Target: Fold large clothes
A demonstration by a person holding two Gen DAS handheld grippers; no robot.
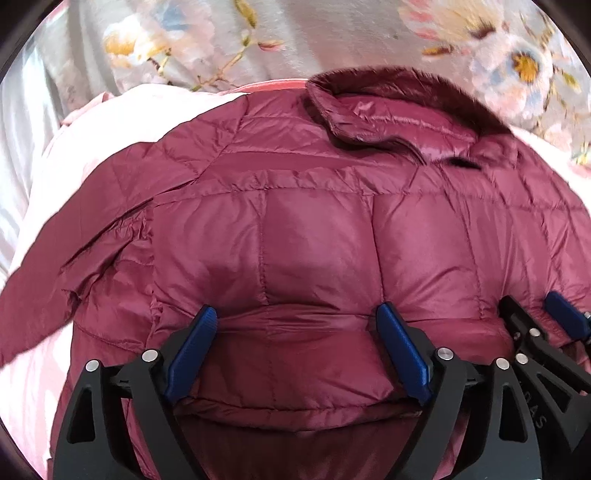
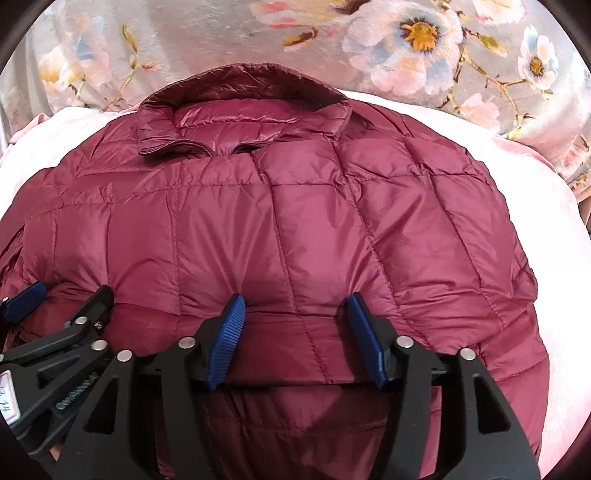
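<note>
Jacket [image 1: 317,229], a maroon quilted puffer, lies spread on a pale pink cover [image 1: 44,373] over a bed with a flowered blanket [image 1: 332,33] at the far side; its collar [image 2: 243,99] points far, and one sleeve [image 1: 66,266] trails out to the left. Both tools sit side by side at the near fold of the garment. The left gripper [image 1: 297,314] has its blue fingers [image 1: 192,350] spread wide, tips pressed into the padding with a doubled edge bulging between them. The right gripper [image 2: 295,301] is likewise spread, holding nothing, its tips dimpling the cloth. By the look of it, the near part has been turned up and is being pressed flat. To do this well, push down evenly with both tools, squeeze the trapped air toward the collar, and keep the folded edge straight. Slippery shell fabric may spring back or slide on release.
</note>
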